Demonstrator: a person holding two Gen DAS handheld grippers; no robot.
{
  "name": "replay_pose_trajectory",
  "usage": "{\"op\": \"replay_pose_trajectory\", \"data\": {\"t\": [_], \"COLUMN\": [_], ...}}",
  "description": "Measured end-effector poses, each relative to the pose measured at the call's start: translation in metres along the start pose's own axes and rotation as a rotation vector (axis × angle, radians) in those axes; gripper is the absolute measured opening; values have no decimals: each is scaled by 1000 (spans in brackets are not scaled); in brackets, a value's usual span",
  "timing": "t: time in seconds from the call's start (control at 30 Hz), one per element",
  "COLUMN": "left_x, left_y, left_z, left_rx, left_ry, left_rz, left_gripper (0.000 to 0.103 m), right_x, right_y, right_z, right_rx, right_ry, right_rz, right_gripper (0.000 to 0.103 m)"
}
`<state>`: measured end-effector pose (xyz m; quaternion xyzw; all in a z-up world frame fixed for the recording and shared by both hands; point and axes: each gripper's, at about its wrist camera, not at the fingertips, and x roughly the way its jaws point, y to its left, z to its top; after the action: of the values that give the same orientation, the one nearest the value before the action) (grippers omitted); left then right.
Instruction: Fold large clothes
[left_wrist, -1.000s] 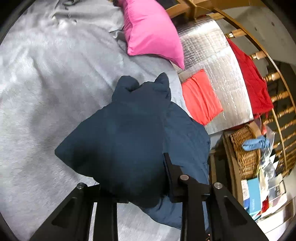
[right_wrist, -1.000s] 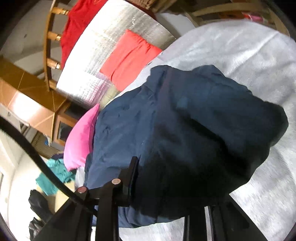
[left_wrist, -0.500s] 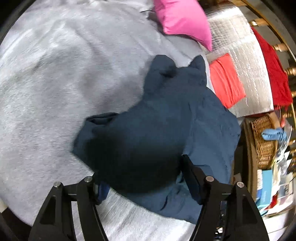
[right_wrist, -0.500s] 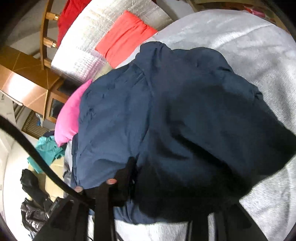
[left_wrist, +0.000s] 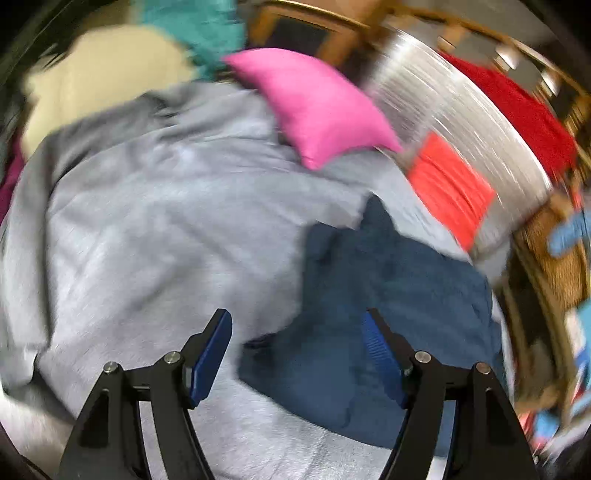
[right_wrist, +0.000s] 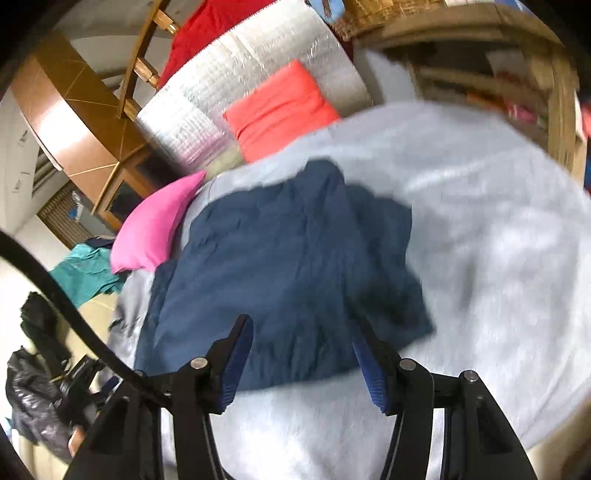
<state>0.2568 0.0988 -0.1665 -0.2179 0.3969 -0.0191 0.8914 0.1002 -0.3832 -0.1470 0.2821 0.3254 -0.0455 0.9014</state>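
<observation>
A dark navy garment (left_wrist: 388, 310) lies folded over in a rumpled heap on the grey bed cover (left_wrist: 155, 229); it also shows in the right wrist view (right_wrist: 288, 273). My left gripper (left_wrist: 295, 354) is open and empty, held above the garment's near left edge. My right gripper (right_wrist: 301, 365) is open and empty, just above the garment's near edge. Both views are motion-blurred.
A pink pillow (left_wrist: 317, 103) lies at the head of the bed, beside a silver foil mat (left_wrist: 454, 110) with an orange-red cushion (left_wrist: 447, 184) and a red cloth (left_wrist: 517, 110). A wicker basket (left_wrist: 554, 243) stands right. Teal clothes (right_wrist: 88, 266) and dark bags (right_wrist: 33, 398) lie on the floor.
Both grippers opened and let go of the navy garment, which dropped onto the bed. Both grippers then pulled back and up, away from it.
</observation>
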Motion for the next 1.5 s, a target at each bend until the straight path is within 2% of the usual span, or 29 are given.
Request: {"op": "replay_pose_trajectory", "data": {"t": [0.1, 0.2, 0.23, 0.27, 0.33, 0.4, 0.47, 0.53, 0.63, 0.77, 0.83, 0.87, 0.9, 0.97, 1.17, 1.3, 1.5], "left_x": [21, 42, 48, 48, 45, 44, 43, 40, 40, 41, 42, 42, 42, 41, 42, 39, 30], "left_y": [-34, -58, -67, -70, -72, -69, -67, -70, -74, -77, -77, -78, -78, -79, -77, -76, -70], "left_z": [-13, -27, -34, -37, -40, -40, -40, -41, -42, -44, -44, -45, -45, -46, -46, -45, -37], "left_rx": [172, 311, 370, 407, 439, 434, 421, 421, 436, 451, 464, 467, 472, 482, 480, 477, 441], "left_ry": [56, 90, 86, 70, 54, 51, 53, 50, 43, 34, 35, 33, 28, 20, 30, 35, 8], "left_rz": [29, 99, 136, 155, 152, 137, 131, 137, 151, 164, 168, 169, 169, 171, 178, 181, 212], "left_gripper": [74, 74, 74, 74, 74, 74, 75, 75, 75, 75, 75, 75, 76, 76, 77, 78, 78], "right_x": [20, 57, 63, 64, 57, 49, 36, 29, 33, 77, 103, 114, 124, 132, 114, 89, 77], "right_y": [-7, -31, -38, -48, -44, -37, -25, -9, 8, 14, 2, -8, -17, -27, -16, -3, 14], "right_z": [11, 11, 9, 7, 9, 12, 19, 32, 47, 64, 68, 68, 69, 71, 67, 61, 35], "right_rx": [11, 90, 110, 135, 113, 85, 40, -11, -58, -29, 18, 49, 79, 106, 89, 61, -5], "right_ry": [23, 150, 181, 192, 182, 151, 86, 2, -49, 5, 63, 84, 98, 105, 78, 42, 126], "right_rz": [-62, -74, -82, -78, -82, -85, -75, -80, -71, -84, -118, -142, -152, -137, -151, -102, -24], "right_gripper": [52, 49, 44, 44, 44, 43, 38, 38, 38, 38, 39, 34, 33, 33, 35, 41, 41]}}
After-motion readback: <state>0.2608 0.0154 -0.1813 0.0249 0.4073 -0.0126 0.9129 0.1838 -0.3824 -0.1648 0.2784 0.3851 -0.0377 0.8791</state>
